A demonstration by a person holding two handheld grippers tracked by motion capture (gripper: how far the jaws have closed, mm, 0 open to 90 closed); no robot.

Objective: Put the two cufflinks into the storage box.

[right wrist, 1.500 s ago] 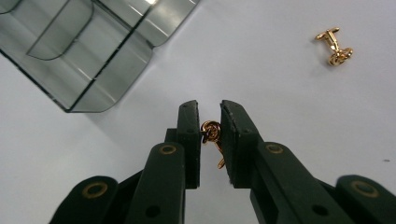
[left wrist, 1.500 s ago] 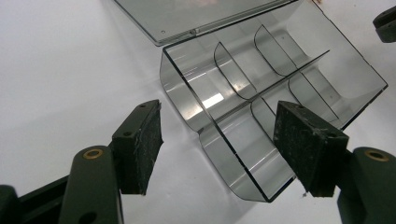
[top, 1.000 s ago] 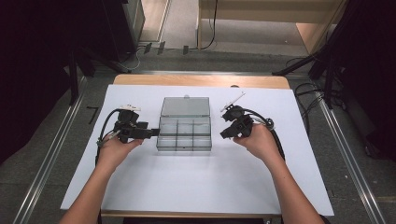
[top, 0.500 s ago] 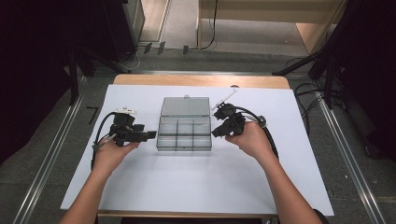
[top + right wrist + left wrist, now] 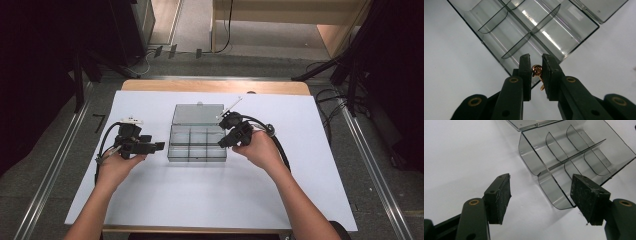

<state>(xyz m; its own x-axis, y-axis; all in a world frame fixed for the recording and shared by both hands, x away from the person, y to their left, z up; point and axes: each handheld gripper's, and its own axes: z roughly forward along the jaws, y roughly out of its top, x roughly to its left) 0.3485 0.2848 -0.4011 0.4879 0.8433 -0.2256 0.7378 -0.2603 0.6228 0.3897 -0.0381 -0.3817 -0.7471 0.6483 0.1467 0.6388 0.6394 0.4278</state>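
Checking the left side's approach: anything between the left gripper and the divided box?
Nothing. In the left gripper view, bare white table runs from the open left gripper to the clear divided box; the high view shows the same gap.

I'm working over a white sheet [image 5: 210, 195] spread across a wooden table [image 5: 215, 86], its bare edge showing at the far side. Grey floor [image 5: 40, 170] on both sides, a metal rail [image 5: 50, 175] running along my left and another rail [image 5: 375, 175] along my right. Dark stands and black cables [image 5: 335, 100] crowd the far corners. Even light, soft shadows.
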